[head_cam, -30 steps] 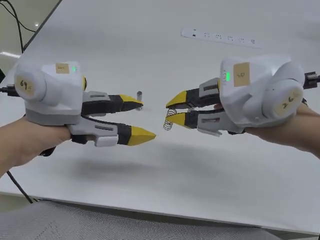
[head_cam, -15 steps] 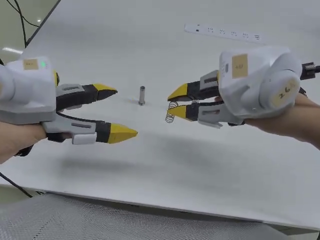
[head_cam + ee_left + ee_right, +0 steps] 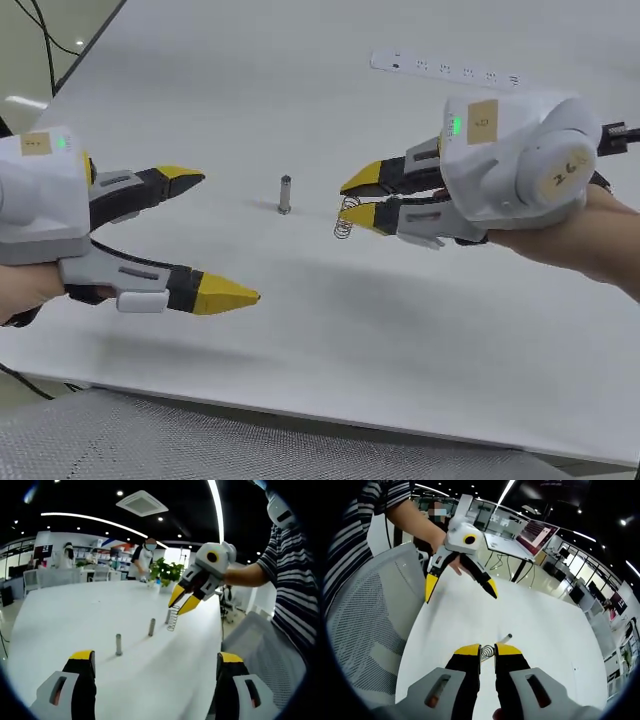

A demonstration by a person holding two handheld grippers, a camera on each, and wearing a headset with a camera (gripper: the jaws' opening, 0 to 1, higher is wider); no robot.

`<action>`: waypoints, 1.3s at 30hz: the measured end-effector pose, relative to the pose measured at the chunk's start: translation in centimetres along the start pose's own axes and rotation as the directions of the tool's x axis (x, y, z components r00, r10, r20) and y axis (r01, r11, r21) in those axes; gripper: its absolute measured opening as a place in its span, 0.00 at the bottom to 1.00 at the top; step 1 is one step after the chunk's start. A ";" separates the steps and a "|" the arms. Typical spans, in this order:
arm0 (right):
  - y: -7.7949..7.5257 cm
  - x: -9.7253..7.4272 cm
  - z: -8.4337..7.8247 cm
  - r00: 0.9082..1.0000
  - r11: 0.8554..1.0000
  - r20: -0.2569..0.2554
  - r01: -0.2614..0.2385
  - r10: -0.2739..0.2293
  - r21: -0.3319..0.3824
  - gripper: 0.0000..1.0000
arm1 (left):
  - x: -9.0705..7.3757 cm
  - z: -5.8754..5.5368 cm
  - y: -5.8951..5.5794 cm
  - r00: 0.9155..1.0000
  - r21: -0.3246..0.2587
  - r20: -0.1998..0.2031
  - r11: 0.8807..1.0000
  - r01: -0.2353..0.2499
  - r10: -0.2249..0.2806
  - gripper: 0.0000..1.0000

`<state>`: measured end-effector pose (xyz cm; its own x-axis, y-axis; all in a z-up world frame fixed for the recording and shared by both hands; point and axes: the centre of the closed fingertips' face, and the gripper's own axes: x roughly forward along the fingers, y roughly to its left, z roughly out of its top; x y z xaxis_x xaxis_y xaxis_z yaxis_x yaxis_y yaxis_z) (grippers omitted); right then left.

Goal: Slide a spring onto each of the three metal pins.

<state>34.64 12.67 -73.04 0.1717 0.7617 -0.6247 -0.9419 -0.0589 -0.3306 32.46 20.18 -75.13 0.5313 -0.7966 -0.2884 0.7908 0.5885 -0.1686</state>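
White bench (image 3: pixel 420 330) in an open-plan office. The left gripper view is picking up people (image 3: pixel 145 555) and a plant (image 3: pixel 167 572) at the far end.

The spring (image 3: pixel 343 222) is sitting pinched in the yellow tips of the right gripper (image 3: pixel 347 205), with the jaws almost pressed together on it. In the head view the coil is hanging down off the tips. Its lower end is at or just above the bench, and I cannot tell if it is touching. The right gripper view is showing the same spring (image 3: pixel 487 652) wedged between its own two tips.

The views are differing on the pins:
- **Head view:** showing one pin (image 3: pixel 286 194), upright, just left of the spring.
- **Left gripper view:** showing a row running toward the right gripper (image 3: pixel 177 607). There is a near pin (image 3: pixel 119 644), a second (image 3: pixel 151 627), and what looks like a third tucked right behind the spring (image 3: pixel 173 619).
- **Right gripper view:** catching only one pin top (image 3: pixel 507 639), just past the spring.

The left gripper (image 3: pixel 230 237) is hovering over the bench left of the pin. Its jaws are spread wide and holding nothing, well apart from the spring.

A power strip (image 3: pixel 445 72) is lying at the far side of the bench. A mesh chair (image 3: pixel 200 440) is showing at the near edge.
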 end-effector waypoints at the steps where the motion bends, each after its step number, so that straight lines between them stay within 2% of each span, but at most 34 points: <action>1: -0.2 0.1 0.0 1.000 1.000 0.000 0.003 -0.003 0.003 0.07 | -0.1 0.0 0.1 1.000 0.002 0.003 1.000 -0.002 0.002 0.98; 6: -1.1 0.5 0.2 1.000 1.000 0.003 0.017 -0.017 0.019 0.07 | -0.5 0.0 0.6 1.000 0.001 -0.002 1.000 -0.010 0.010 0.98; 11: -2.8 1.3 0.3 1.000 0.999 0.007 0.028 -0.029 0.020 0.07 | -0.9 0.0 0.8 1.000 0.005 -0.004 1.000 -0.020 0.020 0.98; 22: -5.9 3.3 2.2 0.997 0.997 0.028 0.068 -0.069 0.026 0.07 | -1.4 0.0 1.1 1.000 0.001 -0.002 1.000 -0.030 0.030 0.98; 25: -7.2 4.0 2.3 0.997 0.997 0.036 0.073 -0.074 0.041 0.07 | -1.4 0.0 1.1 1.000 0.004 -0.004 1.000 -0.031 0.031 0.98; 39: -7.3 6.2 1.8 0.997 0.993 0.018 0.066 -0.068 0.100 0.07 | -1.6 -0.4 1.1 0.999 -0.004 -0.005 0.999 -0.036 0.036 0.98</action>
<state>42.07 19.00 -73.26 0.2304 0.7755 -0.5878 -0.9525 0.0563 -0.2992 32.32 22.16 -75.18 0.5578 -0.7745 -0.2985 0.7701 0.6170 -0.1620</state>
